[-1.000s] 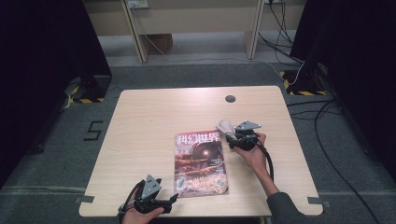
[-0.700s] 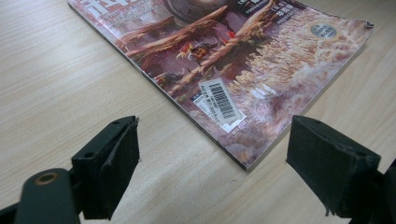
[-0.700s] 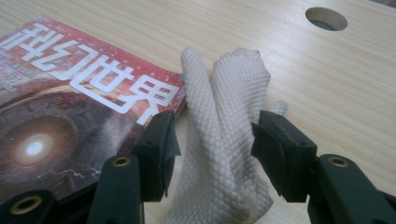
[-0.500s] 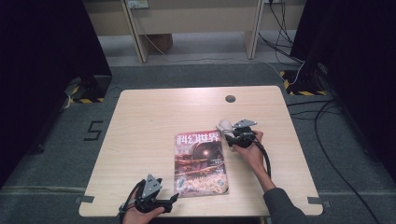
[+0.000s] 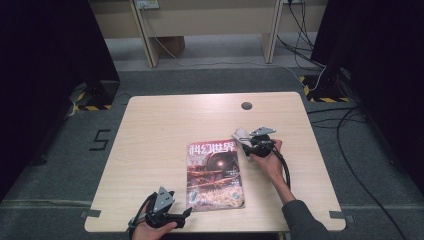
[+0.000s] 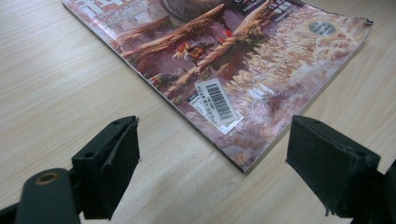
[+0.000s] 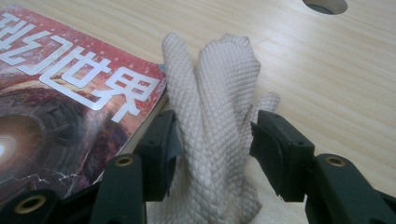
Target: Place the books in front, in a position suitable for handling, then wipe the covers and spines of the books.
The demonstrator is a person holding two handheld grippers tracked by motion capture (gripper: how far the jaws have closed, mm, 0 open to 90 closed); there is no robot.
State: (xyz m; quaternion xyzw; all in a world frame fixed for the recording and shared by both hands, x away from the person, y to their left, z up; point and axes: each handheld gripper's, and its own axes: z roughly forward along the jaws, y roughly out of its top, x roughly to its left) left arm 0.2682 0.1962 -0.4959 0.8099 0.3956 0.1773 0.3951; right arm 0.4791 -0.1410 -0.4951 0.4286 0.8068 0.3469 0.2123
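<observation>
A magazine with a reddish cover lies flat on the wooden table. At its upper right corner, my right gripper is shut on a whitish waffle-textured cloth. In the right gripper view the cloth stands bunched upright between the jaws of that gripper, beside the magazine. My left gripper rests near the table's front edge and points at the magazine's lower left corner. In the left gripper view, that gripper is open with wide jaws, and the magazine corner lies just ahead on bare wood.
A round cable hole sits near the table's far edge, and its rim is just beyond the cloth. Desk legs stand on the floor behind the table. Cables trail on the right.
</observation>
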